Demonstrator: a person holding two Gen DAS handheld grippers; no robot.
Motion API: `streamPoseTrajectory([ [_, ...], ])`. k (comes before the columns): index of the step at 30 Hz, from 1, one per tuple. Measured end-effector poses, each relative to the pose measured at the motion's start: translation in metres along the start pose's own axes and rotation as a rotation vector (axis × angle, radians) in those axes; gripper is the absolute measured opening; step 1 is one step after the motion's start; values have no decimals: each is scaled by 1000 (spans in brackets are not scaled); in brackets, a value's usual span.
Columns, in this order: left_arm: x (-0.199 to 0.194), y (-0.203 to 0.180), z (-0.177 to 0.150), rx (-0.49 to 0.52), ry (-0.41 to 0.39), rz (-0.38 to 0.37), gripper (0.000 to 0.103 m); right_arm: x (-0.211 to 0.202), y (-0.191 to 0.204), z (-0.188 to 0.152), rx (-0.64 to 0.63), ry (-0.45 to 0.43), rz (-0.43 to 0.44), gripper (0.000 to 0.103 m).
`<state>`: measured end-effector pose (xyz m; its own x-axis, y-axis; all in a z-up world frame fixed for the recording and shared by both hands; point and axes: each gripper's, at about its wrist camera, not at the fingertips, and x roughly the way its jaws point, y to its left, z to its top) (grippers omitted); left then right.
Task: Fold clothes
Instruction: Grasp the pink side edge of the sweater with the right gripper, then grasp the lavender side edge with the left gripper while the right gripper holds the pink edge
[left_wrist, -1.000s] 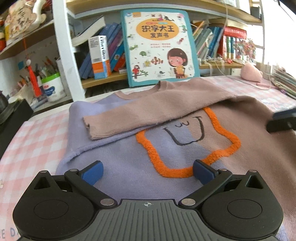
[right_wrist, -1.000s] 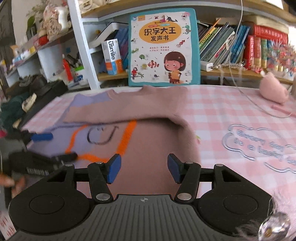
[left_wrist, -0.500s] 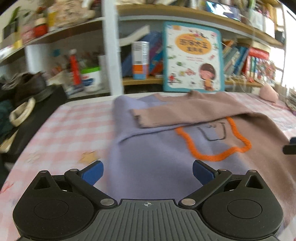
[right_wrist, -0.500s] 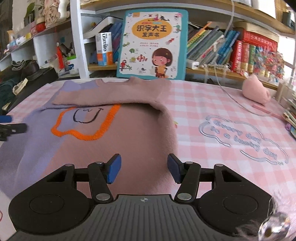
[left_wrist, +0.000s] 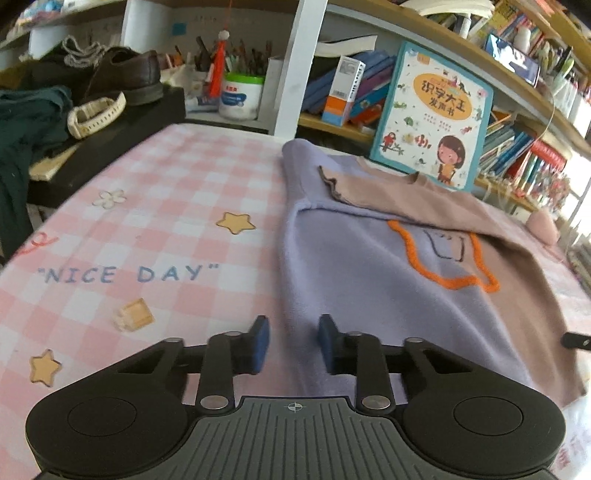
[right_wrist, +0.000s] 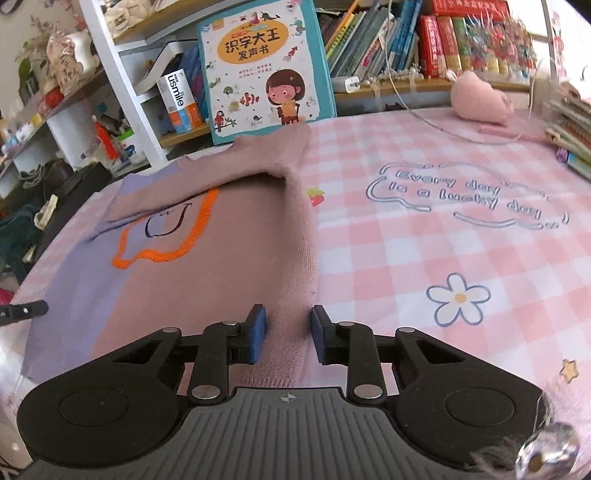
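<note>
Sweater (left_wrist: 369, 295) runs lengthwise away from both grippers — left gripper (left_wrist: 293, 341) and right gripper (right_wrist: 286, 334) closing on its near-edge hem corners, not yet pinched.

sweater (left_wrist: 369, 295): 1 | grippers: 2 (left gripper (left_wrist: 293, 341), right gripper (right_wrist: 286, 334)) | picture book (right_wrist: 264, 70): 1 | shoe (left_wrist: 125, 75): 1
</note>
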<state>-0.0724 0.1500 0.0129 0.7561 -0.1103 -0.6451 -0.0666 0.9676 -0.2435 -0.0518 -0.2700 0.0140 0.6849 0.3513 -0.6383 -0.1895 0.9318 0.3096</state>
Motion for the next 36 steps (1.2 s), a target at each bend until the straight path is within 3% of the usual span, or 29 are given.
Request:
streamPoseTrajectory([
  [2,1,-3,1,-4,-1,-27,5,1,-2,1,36,3,27,20],
  [6,-7,-12,5,22,-40,-61,5,-6,-4,5,101,-33,124,17],
  [10,-4,-16,5,31,-17,-55,7,-8,-7,11,148,-38,201,17],
  [16,-2,-4,-2,-36,37,-68,15,-3,-10,4,95,7,118,23],
  [22,-4,-3,-9,-56,39,-87,17,1,-16,1,120,23,132,21],
  [24,-4,-3,-9,-61,37,-88,16,2,-17,1,130,25,136,19],
  [27,-6,-9,-9,-29,16,-74,6,1,-13,2,120,18,138,17],
  [31,-13,-26,-6,48,-30,-70,6,-11,-8,10,119,-24,191,16],
  [36,-7,-23,-5,33,3,-84,6,-10,-6,14,105,-5,201,16],
])
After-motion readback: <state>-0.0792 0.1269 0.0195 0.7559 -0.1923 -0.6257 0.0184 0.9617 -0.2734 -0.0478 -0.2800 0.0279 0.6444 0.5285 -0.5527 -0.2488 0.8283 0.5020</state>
